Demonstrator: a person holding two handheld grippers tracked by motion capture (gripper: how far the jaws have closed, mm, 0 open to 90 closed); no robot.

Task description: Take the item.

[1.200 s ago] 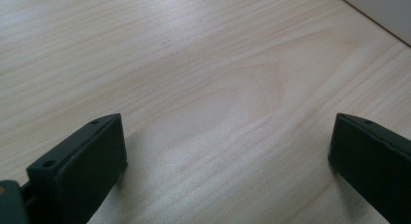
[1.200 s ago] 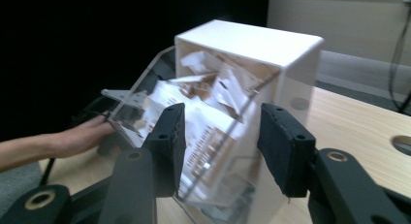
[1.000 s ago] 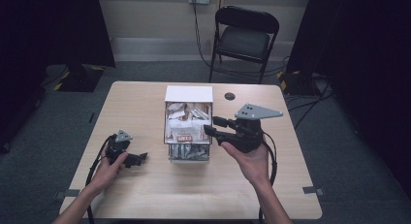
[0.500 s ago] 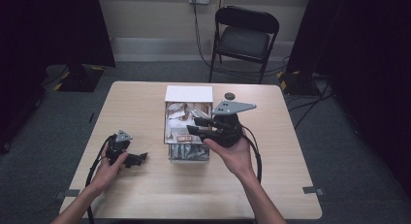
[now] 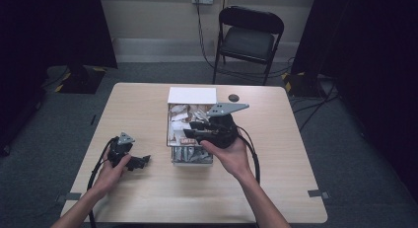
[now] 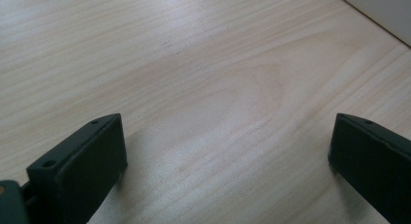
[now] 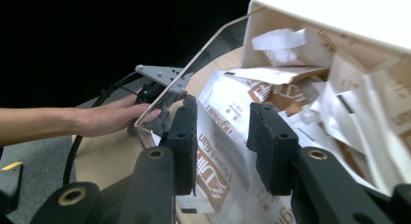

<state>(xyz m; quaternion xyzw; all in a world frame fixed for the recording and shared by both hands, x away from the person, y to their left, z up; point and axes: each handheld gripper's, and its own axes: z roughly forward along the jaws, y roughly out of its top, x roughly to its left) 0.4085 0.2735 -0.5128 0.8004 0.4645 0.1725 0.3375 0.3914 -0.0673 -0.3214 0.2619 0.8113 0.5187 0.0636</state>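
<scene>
Currently the right gripper [image 7: 220, 136] hangs over the clear box [image 5: 172, 154] at the middle of the worktop [image 5: 276, 188], its jaws partly spread with a white-and-brown sachet [image 7: 228, 122] between them; the pads are near the sachet's faces, but contact cannot be confirmed. In the high view the same right gripper [image 5: 192, 130] sits over the box's near half, where the sachets [image 5: 190, 154] lie in a loose heap.

Handling — the sachet looks like a flat paper or foil pack: light, thin and pliable, with a smooth, possibly slippery face. It will likely crease rather than break, so moderate closing force should serve. Best hold: across the flat faces near an upper edge or corner that stands proud of the heap, so that neighbouring sachets are not pinched along with it. A hold at the sealed edge should resist slip better than one at the middle.

The left gripper [image 5: 142, 161] rests on the worktop left of the box, jaws wide apart, nothing between them; its own view shows bare wood [image 6: 218, 78].

Change since the earlier frames — the right gripper has travelled from the box's right side to a position over the contents and has dropped towards the sachets. The left gripper has held its place.
</scene>
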